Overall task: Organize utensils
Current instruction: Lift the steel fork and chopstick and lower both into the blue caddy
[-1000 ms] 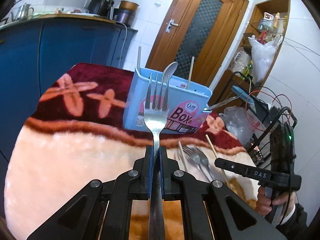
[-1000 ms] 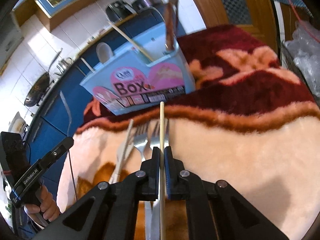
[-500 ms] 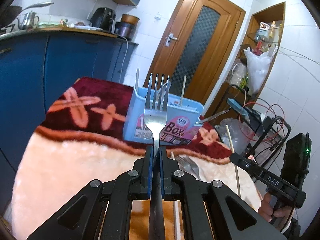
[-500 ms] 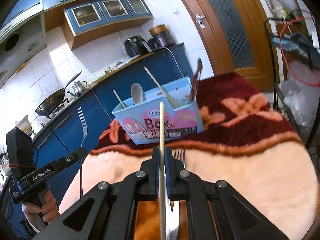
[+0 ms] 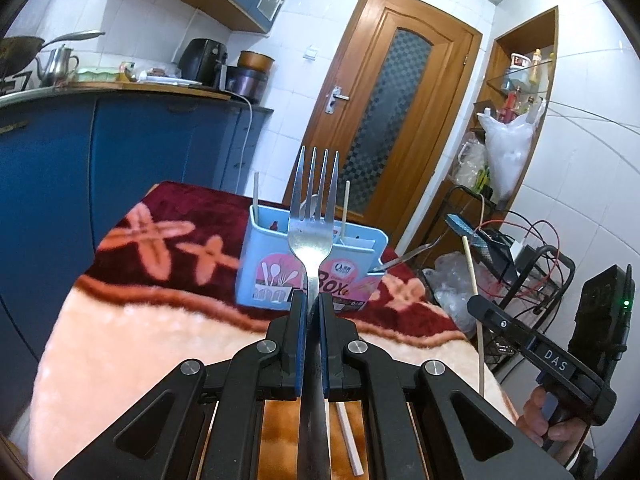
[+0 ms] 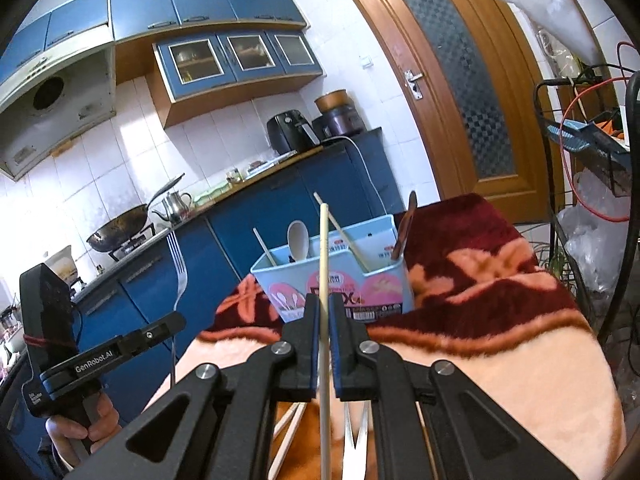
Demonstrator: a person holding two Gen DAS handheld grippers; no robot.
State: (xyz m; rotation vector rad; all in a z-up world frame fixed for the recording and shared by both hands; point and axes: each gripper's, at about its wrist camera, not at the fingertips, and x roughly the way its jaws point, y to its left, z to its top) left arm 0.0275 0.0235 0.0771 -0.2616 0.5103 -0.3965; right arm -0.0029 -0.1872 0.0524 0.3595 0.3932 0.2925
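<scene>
The fork (image 5: 313, 236) was clamped by its handle in the left tool (image 5: 313, 300), tines up. The right tool (image 6: 325, 304) pinched a chopstick (image 6: 324, 264), also upright. Beyond both, at twelve o'clock, the blue box (image 5: 280, 276) stood on the blanket-covered table (image 5: 120, 340), holding a spoon (image 6: 298, 240), two chopsticks and a brown-handled utensil. More chopsticks lay under the tools.

Both views were bright and evenly lit, mostly sharp. Fisheye bending curved the door (image 5: 394, 120) and cabinets (image 6: 180, 12); black vignette ringed corners. Glare on white wall tiles (image 6: 100, 152).
</scene>
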